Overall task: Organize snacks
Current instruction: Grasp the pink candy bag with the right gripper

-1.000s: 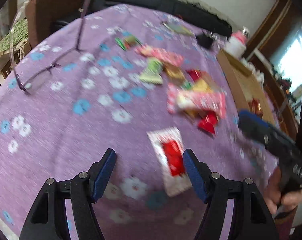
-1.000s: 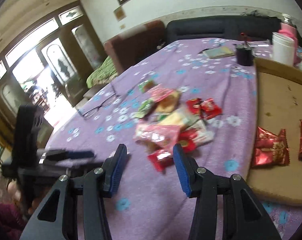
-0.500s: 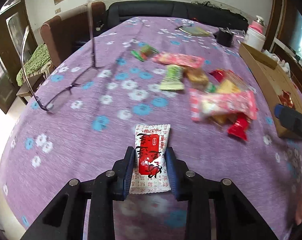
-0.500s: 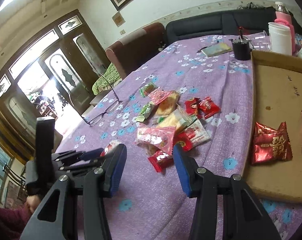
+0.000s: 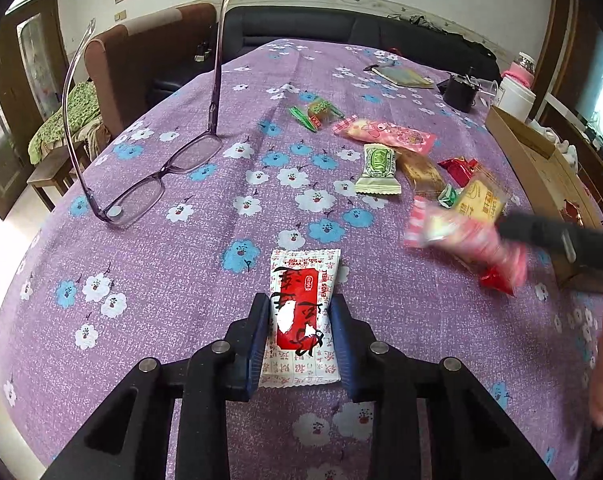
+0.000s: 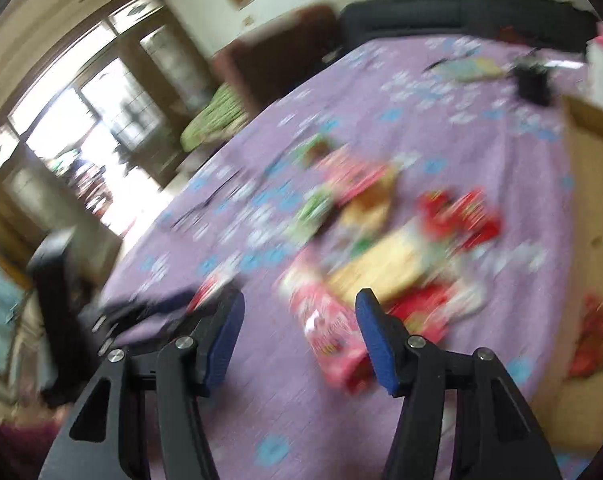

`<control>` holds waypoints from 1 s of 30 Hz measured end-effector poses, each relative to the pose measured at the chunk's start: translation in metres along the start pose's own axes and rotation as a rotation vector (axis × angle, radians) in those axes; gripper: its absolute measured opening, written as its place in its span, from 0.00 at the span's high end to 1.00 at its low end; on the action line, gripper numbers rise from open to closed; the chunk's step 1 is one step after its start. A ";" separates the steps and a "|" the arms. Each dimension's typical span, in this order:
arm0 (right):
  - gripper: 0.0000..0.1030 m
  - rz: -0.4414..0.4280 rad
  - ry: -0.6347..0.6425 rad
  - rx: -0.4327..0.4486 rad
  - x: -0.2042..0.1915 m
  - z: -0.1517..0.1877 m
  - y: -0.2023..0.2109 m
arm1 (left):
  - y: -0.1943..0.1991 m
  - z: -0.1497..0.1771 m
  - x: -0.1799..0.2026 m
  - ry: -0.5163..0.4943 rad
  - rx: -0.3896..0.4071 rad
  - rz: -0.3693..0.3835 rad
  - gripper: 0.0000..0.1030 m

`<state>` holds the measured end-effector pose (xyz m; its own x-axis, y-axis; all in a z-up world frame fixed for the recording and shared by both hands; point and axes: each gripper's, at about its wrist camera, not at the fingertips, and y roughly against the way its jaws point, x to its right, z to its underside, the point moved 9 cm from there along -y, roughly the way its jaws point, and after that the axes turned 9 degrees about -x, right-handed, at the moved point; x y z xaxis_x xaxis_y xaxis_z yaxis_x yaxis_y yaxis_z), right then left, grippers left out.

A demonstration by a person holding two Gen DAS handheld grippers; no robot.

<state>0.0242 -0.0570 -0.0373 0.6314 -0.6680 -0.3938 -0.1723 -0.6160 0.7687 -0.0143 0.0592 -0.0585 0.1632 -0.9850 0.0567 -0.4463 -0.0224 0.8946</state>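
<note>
One white-and-red snack packet (image 5: pixel 301 312) is clamped at its long sides by the left claw (image 5: pixel 299 334), its long axis running twelve to six. Bare purple desk (image 5: pixel 173 264) is left toward nine o'clock, up to the spectacles (image 5: pixel 141 184). The right claw (image 6: pixel 299 328) is opening over a blurred pink packet (image 6: pixel 329 336), not gripped.

Both cameras sit just behind their gripper fingers and look steeply down and forward across the purple flowered tablecloth (image 5: pixel 181 280), close to its near edge. The left wrist view faces the far sofa (image 5: pixel 341 28), sharp, with the eyeglasses (image 5: pixel 149 184) at left. The right wrist view is blurred and angles toward the window side at left. Both share the snack pile (image 5: pixel 441 184) mid-table and the cardboard tray (image 6: pixel 593 200) at right.
</note>
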 end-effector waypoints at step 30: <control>0.76 0.194 0.102 0.043 -0.014 0.005 -0.007 | 0.006 -0.006 0.003 0.008 0.034 0.012 0.69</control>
<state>0.0128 -0.0460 -0.0397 0.6565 -0.7312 -0.1856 -0.3285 -0.4986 0.8022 -0.0109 0.0571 -0.0507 0.1647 -0.9838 0.0713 -0.4781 -0.0164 0.8782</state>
